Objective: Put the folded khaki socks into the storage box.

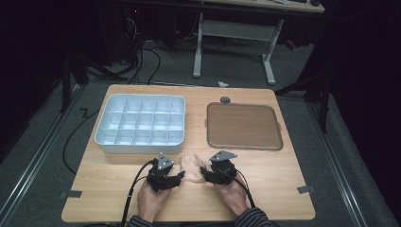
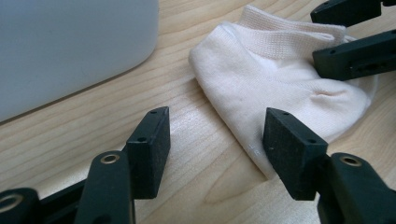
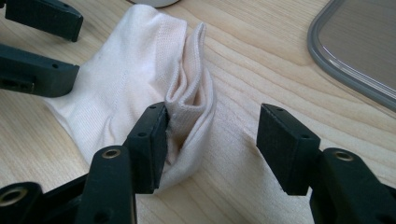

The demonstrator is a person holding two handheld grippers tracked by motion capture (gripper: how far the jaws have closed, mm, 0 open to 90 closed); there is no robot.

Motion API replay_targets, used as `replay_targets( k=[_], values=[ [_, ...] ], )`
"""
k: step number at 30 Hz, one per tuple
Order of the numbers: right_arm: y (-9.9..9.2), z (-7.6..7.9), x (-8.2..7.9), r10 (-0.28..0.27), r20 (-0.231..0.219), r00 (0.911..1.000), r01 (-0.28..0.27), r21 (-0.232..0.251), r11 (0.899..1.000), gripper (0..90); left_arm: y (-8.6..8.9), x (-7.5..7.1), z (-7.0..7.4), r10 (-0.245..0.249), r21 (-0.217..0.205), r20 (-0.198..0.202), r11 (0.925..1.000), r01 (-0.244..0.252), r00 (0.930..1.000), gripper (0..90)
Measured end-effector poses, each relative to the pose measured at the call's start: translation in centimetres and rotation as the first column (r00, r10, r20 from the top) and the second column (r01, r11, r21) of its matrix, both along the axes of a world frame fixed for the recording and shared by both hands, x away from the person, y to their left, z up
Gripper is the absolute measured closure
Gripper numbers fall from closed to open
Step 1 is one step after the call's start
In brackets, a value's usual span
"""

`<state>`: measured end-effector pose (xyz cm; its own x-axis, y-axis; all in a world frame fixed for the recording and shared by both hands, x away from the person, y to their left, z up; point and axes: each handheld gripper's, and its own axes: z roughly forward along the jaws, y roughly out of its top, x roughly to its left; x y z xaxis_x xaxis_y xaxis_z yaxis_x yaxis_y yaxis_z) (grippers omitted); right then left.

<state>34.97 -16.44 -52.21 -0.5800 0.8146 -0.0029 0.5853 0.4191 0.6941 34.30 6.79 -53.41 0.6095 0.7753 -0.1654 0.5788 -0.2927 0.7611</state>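
**Claws flank sock**

Left claw [image 1: 178,178] gapes, empty, at one end of the sock [image 1: 191,168] on the bench [image 1: 265,182] below the divided tray [image 1: 140,124]. Soft, light, floppy (pinch the cuff). Right claw [image 1: 204,176] gapes too.

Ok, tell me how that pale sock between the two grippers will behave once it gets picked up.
The sock will probably hang limp: it is thin knit cloth, lying creased with its cuff folded into ridges. It looks light for its size and flat on the wooden table, so it should not roll or tip. The ribbed knit likely gives the open right gripper decent hold, though one pinched layer may slide.
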Motion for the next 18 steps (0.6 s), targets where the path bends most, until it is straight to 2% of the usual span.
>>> replay_targets(
  k=[4,7,10,16,18],
  values=[
    [-0.63,-0.36,-0.09,-0.006,-0.017,0.9998,0.006,0.048,0.999,43.6,0.07,-0.02,-0.14,0.000,-0.003,0.015,1.0000,0.000,0.9999,42.3],
    [-0.78,-0.32,0.05,0.000,-0.034,0.9994,0.002,0.058,0.998,43.6,0.09,0.00,-0.16,0.000,-0.003,0.017,1.0000,0.000,0.9999,42.3],
    [-0.75,-0.44,0.03,-0.001,-0.030,0.9995,0.003,0.069,0.998,45.0,0.02,0.03,-0.16,0.003,-0.005,0.017,1.0000,-0.003,0.9999,42.5],
    [-0.84,-0.72,-0.25,-0.004,-0.018,0.9998,0.005,0.093,0.996,47.2,0.03,0.06,-0.24,0.008,-0.043,0.006,0.9990,-0.007,1.0000,43.0],
    [-0.86,-0.68,-0.17,0.002,-0.021,0.9998,0.000,0.090,0.996,47.3,-0.02,0.01,-0.27,0.020,-0.074,-0.008,0.9970,-0.021,0.9998,43.0]
  ],
)
